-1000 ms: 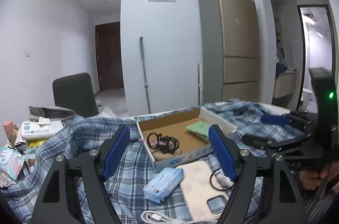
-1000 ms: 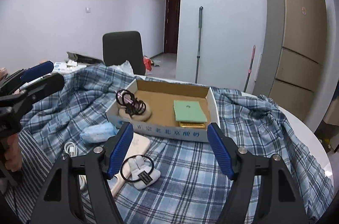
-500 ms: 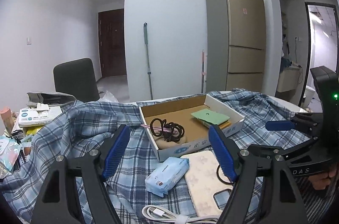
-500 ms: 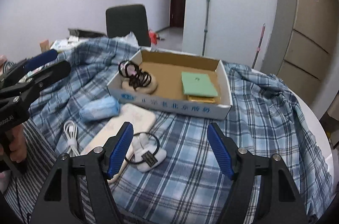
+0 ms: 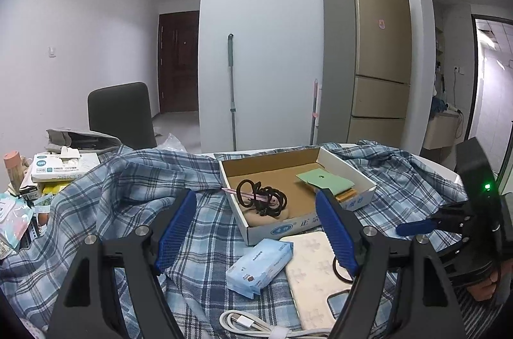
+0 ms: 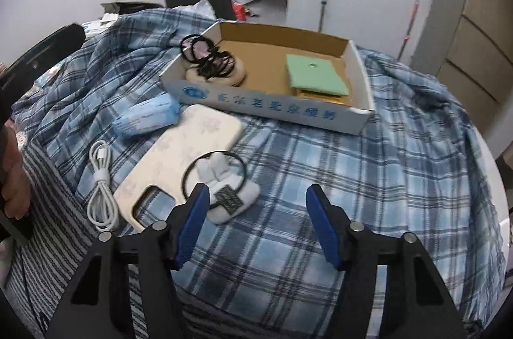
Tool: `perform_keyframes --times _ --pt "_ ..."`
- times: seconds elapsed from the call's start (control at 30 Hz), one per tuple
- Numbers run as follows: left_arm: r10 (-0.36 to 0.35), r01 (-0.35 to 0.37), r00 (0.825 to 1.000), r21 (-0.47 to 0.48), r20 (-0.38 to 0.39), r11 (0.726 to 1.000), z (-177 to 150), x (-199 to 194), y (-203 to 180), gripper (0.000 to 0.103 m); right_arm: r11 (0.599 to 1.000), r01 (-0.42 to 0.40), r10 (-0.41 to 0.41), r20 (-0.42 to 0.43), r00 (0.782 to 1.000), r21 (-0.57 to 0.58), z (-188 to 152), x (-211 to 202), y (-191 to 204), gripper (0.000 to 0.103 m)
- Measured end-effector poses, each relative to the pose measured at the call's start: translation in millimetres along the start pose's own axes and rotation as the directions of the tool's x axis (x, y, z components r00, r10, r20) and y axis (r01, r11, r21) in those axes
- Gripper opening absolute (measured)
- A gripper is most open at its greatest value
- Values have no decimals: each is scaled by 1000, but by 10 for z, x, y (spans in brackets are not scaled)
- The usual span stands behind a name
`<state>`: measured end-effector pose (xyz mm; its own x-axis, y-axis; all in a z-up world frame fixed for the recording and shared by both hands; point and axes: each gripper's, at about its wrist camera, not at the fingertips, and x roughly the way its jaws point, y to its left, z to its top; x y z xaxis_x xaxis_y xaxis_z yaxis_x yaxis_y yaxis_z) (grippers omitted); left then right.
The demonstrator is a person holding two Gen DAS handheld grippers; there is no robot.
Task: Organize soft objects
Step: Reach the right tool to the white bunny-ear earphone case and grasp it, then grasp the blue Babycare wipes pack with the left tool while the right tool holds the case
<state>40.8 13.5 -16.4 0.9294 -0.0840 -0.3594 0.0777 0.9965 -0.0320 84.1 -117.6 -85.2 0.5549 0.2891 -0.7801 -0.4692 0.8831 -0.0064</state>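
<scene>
Two claws: left gripper spread wide and empty, right gripper closing with only plaid cloth between the pads.
Target guess: black hair tie looped over white bunny-shaped thing, just beside left pad, overlapping cream phone case.
Risk one: pinching tablecloth instead (pads off to the right of the loop).
Risk two: dragging bunny or case along with the tie.
Destination: cardboard box, other hair ties already inside.
Also loose: tissue pack, white cable.
</scene>
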Motion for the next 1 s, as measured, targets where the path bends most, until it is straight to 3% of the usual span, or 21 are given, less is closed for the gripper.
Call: perform_keyframes --times 0.13,0.2,0.4,0.57,0.63,0.73,0.83,1.0 --pt "1 -1 1000 3 -2 1000 -2 1 -6 79 995 -64 60 -54 997 -74 62 128 106 61" --pt "1 -1 1000 -4 -4 1000 -1 2 -6 79 992 -59 51 -75 996 -110 104 191 128 55" --pt "-7 7 1000 -19 -20 1000 -3 31 9 79 988 -113 98 -136 986 -102 136 360 115 50" --pt "-9 9 1000 -12 -19 1000 0 31 5 79 990 -115 105 -127 986 -79 117 390 74 35" --pt "-9 9 1000 -13 -20 1000 -2 32 6 79 991 -113 104 -116 988 -72 113 367 60 29" --pt "6 -6 1000 -22 -27 1000 -1 40 19 79 995 -85 82 -63 995 -54 109 243 19 28" --pt "115 -114 992 20 -44 993 22 48 23 79 996 -82 82 2 997 -18 99 77 -28 28" --pt "110 -109 986 11 -129 994 46 183 225 79 995 -91 84 124 989 50 77 -123 -106 28"
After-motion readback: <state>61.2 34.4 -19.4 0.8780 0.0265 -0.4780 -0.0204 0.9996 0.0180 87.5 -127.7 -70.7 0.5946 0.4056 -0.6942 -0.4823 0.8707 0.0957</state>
